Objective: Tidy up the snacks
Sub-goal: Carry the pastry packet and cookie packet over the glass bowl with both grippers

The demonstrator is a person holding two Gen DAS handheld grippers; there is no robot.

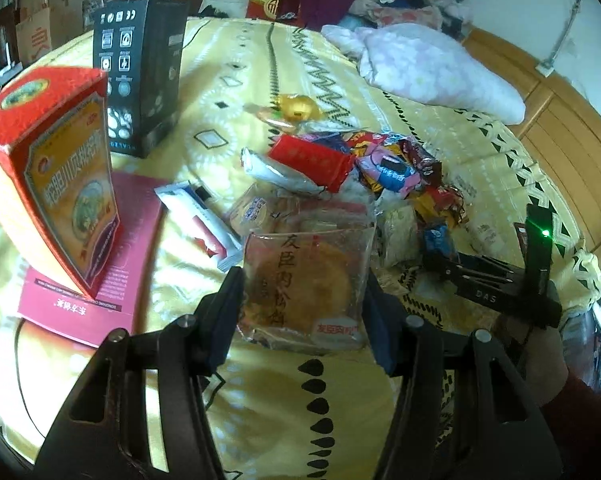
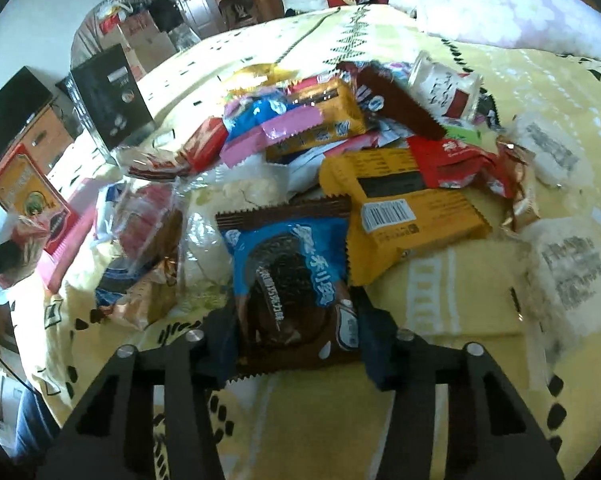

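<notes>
Left gripper clamped on a clear-wrapped round pastry, one dark pad against each side of the packet; brown Chinese brush characters down the wrapper, a red label strip along its near edge. Held above the yellow patterned bedspread, just in front of the snack pile. Behind it, a second clear-wrapped pastry with a blue round logo, a white and red sachet to the left, a red packet on a silver one further back. Far left, an upright red and orange box with large Chinese lettering, standing on a flat pink box with small print along its edge. Beyond, a tall black box printed with white icons. At right, the other gripper's black body marked "DAS", a green light glowing on it.

Right gripper closed on a brown and blue biscuit packet, pads pressing both sides; picture of a dark sandwich biscuit, white Chinese characters on a blue band. Packet at the near edge of the pile. Just beyond, an orange packet showing a white barcode label, a red wrapper above it, a pink-edged blue packet, a white cup-shaped pack with black characters. Two white packets with blurred grey print at far right, unreadable.
</notes>
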